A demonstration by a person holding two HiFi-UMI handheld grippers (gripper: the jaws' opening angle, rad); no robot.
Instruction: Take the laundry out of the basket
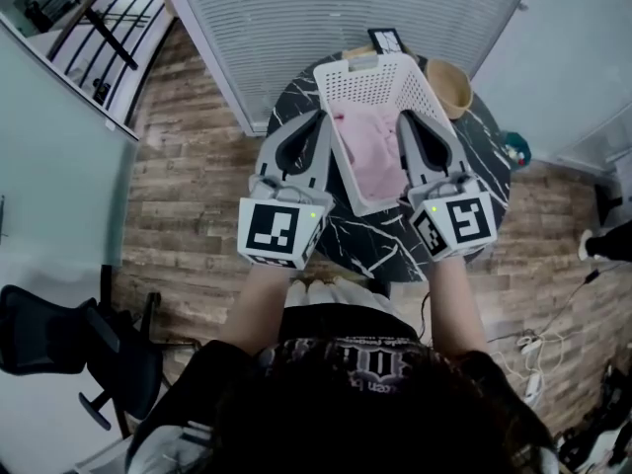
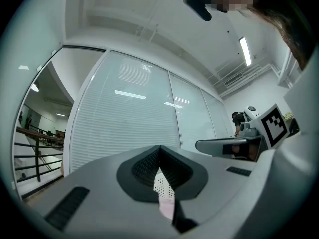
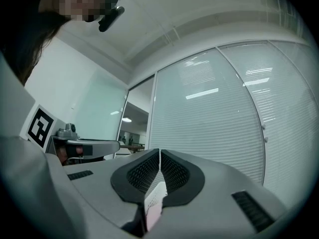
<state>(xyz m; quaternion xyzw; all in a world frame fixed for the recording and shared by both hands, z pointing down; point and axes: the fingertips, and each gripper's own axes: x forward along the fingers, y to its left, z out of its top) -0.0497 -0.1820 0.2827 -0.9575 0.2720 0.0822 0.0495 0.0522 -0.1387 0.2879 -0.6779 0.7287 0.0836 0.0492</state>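
Note:
A white perforated laundry basket [image 1: 380, 69] stands on a round black marble table [image 1: 375, 240]. Pink laundry [image 1: 370, 151] lies inside it. My left gripper [image 1: 321, 117] hovers by the basket's left rim, shut and holding nothing. My right gripper [image 1: 403, 117] is over the basket's right rim, also shut and holding nothing. In the left gripper view the left gripper [image 2: 159, 148] points up at the blinds, and a sliver of basket [image 2: 162, 185] and pink cloth [image 2: 168, 209] shows below the pads. The right gripper [image 3: 159, 151] likewise shows a strip of basket [image 3: 157, 195].
A tan woven bowl [image 1: 452, 87] sits on the table right of the basket, and a dark flat device [image 1: 385, 39] lies behind it. A blinds-covered glass wall [image 1: 346, 8] stands just beyond. A black office chair [image 1: 59, 344] is at lower left; cables [image 1: 533, 349] lie on the floor at right.

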